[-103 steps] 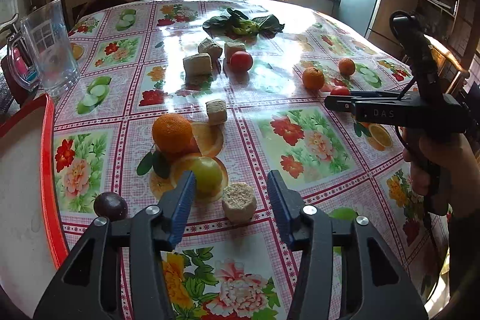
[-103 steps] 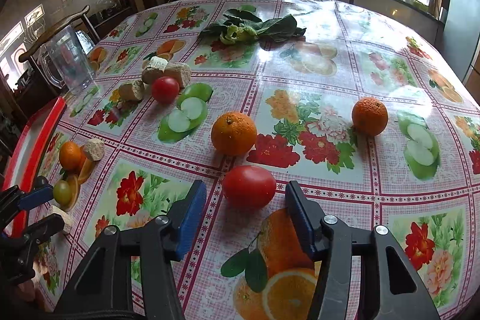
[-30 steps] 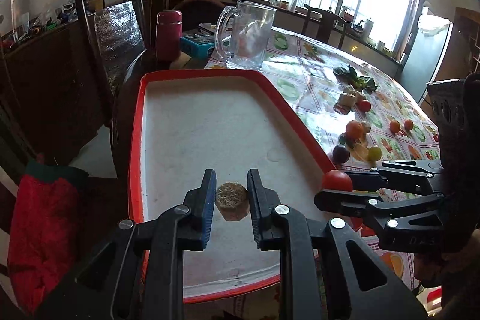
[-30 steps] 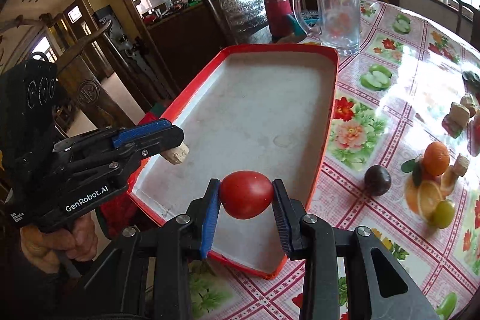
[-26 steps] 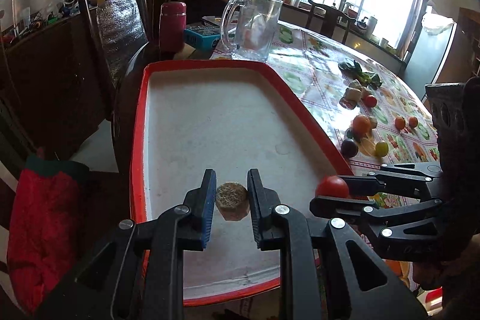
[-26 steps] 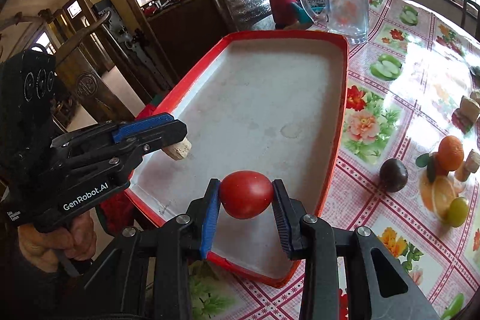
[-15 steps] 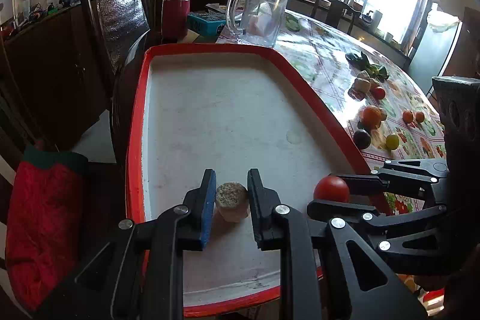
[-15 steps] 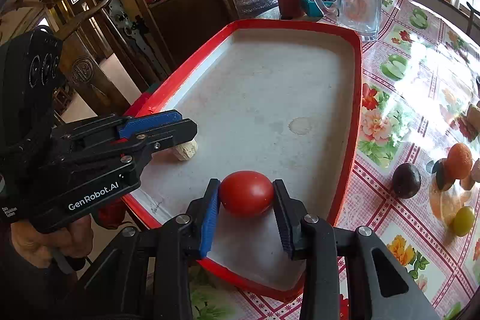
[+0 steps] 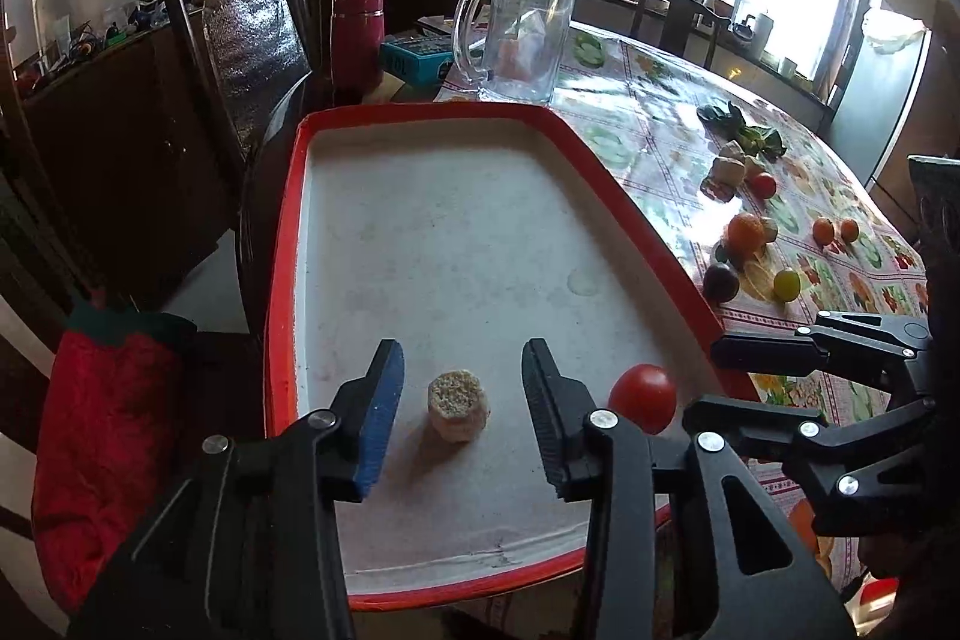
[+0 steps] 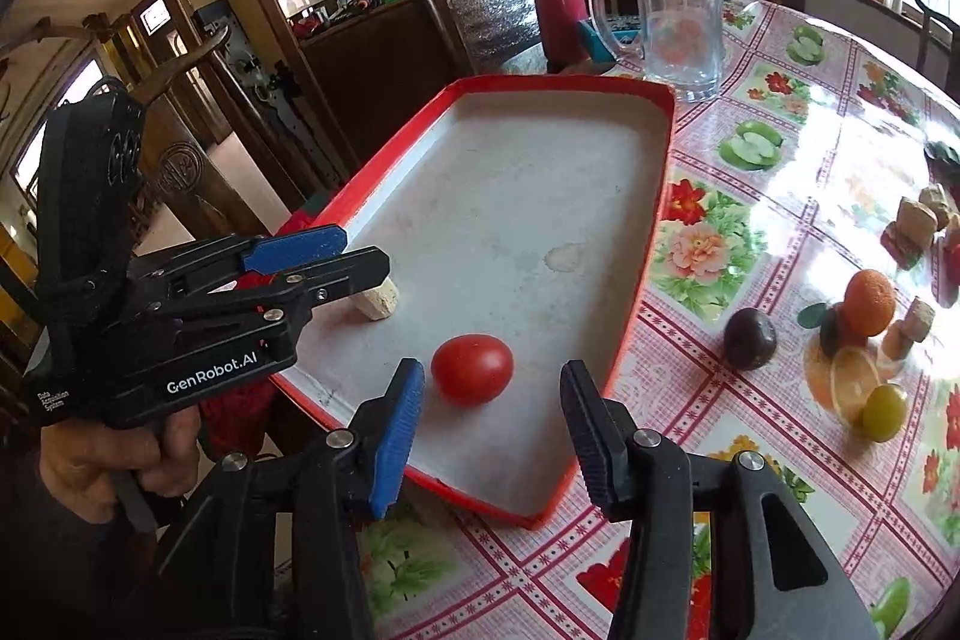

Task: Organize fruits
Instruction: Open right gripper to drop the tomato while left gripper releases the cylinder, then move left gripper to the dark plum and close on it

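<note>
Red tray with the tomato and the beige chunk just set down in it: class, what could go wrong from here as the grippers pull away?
1. The tomato is round and lies free between the open right gripper; a brush from a finger could roll it.
2. The red tray seems to jut past the table edge, so a downward knock might tip it.
3. The beige chunk lies between the left gripper's fingers and could be dragged.

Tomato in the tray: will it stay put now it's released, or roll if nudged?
The tomato looks round and smooth, so a nudge would probably roll it. The tray floor seems flat, and its raised red rim should stop it. The skin looks glossy, so it may slip in the right tongs, which are open around it.
</note>
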